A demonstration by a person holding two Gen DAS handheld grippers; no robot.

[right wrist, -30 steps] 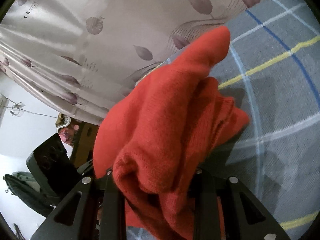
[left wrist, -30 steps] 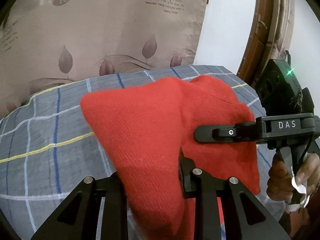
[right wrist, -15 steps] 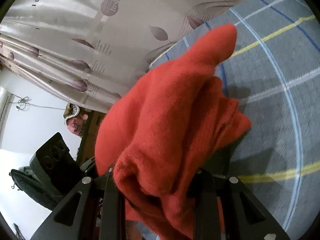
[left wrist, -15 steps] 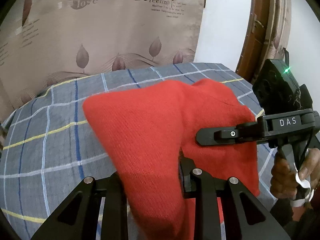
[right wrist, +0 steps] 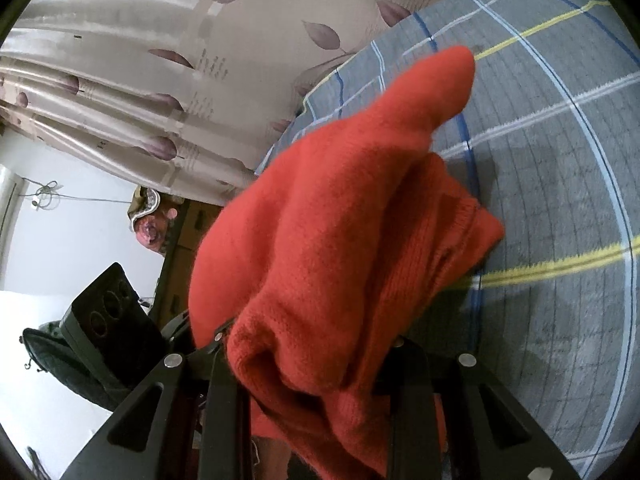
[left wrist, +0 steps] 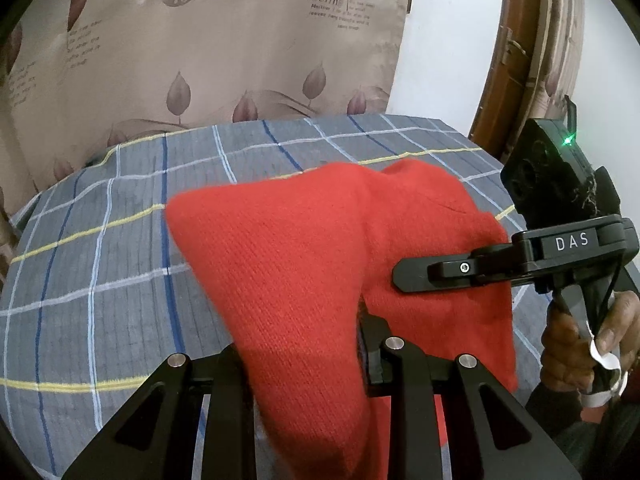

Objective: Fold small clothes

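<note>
You hold the red knit garment (left wrist: 304,272) lifted over the checked bed cover (left wrist: 100,264); your left tool (left wrist: 308,364) and right tool (right wrist: 308,364) each pinch an edge; it hangs bunched, no neat fold laid down yet.

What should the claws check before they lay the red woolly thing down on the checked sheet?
1. Left claw shut on the red knitted garment: ok.
2. Right claw shut on the same garment: ok.
3. Garment lifted off the checked bedsheet: mostly ok; whether its far end touches, cannot tell.
4. Garment flat and smooth: not ok, it hangs bunched and creased.
5. Bare sheet ahead to lay it on: ok.
6. Which part of the garment each claw pinches: cannot tell.
</note>
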